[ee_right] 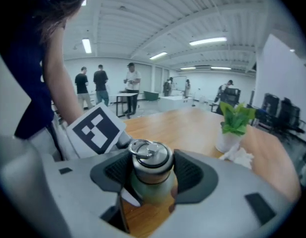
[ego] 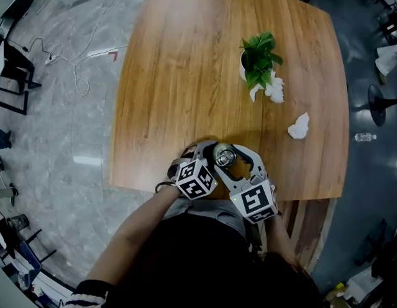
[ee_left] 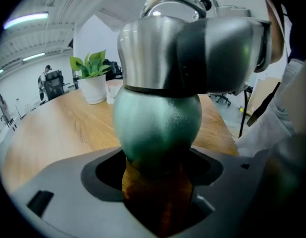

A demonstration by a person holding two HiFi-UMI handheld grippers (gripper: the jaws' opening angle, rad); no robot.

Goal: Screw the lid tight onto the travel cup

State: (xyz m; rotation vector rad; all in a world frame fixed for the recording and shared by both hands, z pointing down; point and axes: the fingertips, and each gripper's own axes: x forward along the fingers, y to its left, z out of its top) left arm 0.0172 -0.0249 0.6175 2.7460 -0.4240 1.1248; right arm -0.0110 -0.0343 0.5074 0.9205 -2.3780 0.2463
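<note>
A travel cup [ego: 223, 156] with a green body [ee_left: 158, 128] and a steel lid [ee_right: 150, 156] stands near the front edge of the wooden table [ego: 179, 76]. My left gripper [ee_left: 160, 182] is shut on the cup's lower body. From the other side, my right gripper [ee_right: 150, 170] is shut on the lid, with its dark pads [ee_right: 190, 175] pressed against the lid's sides. The lid carries a metal ring on top and sits on the cup's mouth. In the head view both grippers meet at the cup, the left gripper [ego: 208, 151] beside the right gripper [ego: 236, 157].
A potted plant [ego: 258, 59] in a white pot stands at the far right of the table, with a crumpled tissue [ego: 274, 88] beside it and another [ego: 299, 127] nearer. Cables lie on the floor at the left. Several people stand far back in the right gripper view.
</note>
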